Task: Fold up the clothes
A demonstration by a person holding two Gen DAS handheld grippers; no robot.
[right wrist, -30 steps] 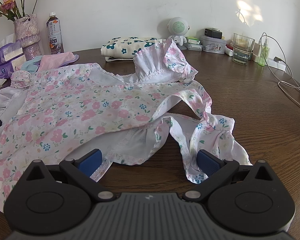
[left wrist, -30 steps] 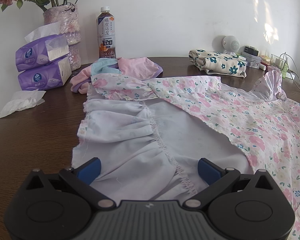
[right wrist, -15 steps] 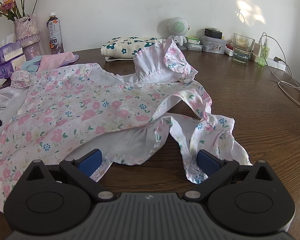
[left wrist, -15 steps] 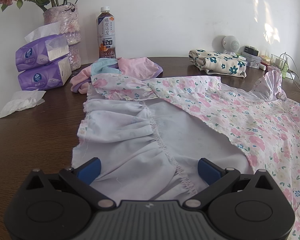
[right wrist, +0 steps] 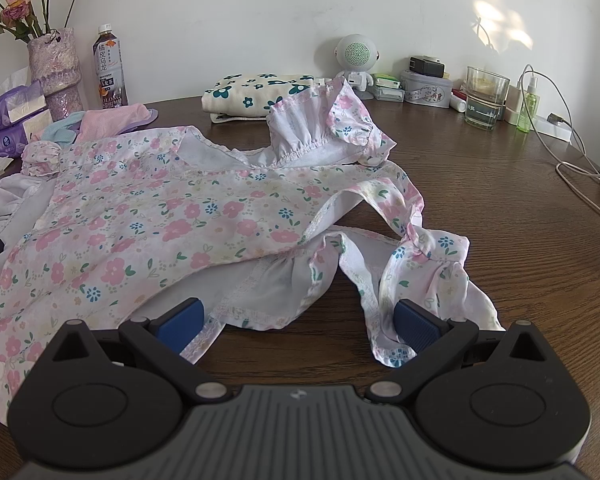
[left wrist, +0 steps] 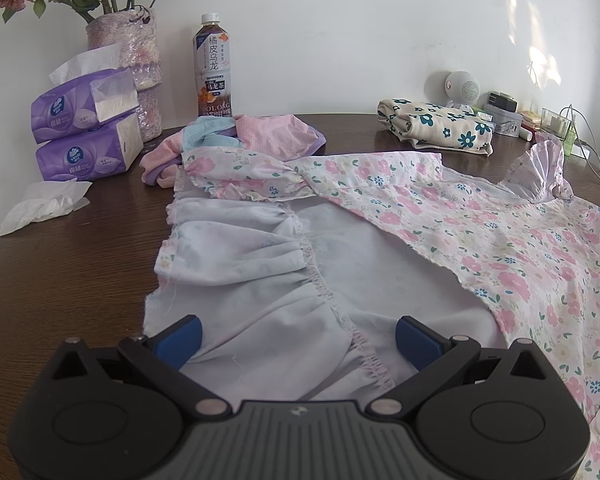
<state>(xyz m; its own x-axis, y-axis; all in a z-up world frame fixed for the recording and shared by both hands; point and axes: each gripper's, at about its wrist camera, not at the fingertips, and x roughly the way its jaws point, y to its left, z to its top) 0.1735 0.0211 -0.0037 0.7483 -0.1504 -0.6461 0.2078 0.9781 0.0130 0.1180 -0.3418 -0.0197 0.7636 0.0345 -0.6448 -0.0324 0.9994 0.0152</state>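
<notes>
A pink floral dress [left wrist: 480,232] lies spread across the dark wooden table [left wrist: 68,264], with its pale lining [left wrist: 260,280] turned up on the left side. My left gripper [left wrist: 298,338] stands open over the lining's gathered hem, its blue pads wide apart. In the right wrist view the same dress [right wrist: 148,216] lies with a ruffled sleeve [right wrist: 324,132] standing up and a twisted sash [right wrist: 420,252] at its right. My right gripper [right wrist: 298,320] is open at the dress's near edge, the cloth lying between its pads.
A folded cream floral garment [left wrist: 436,124] and a pink and blue pile of clothes [left wrist: 236,136] sit at the back. Tissue packs [left wrist: 84,132], a vase [left wrist: 128,56], a tea bottle [left wrist: 214,68], a glass [right wrist: 486,96], small items and cables [right wrist: 580,168] line the wall side.
</notes>
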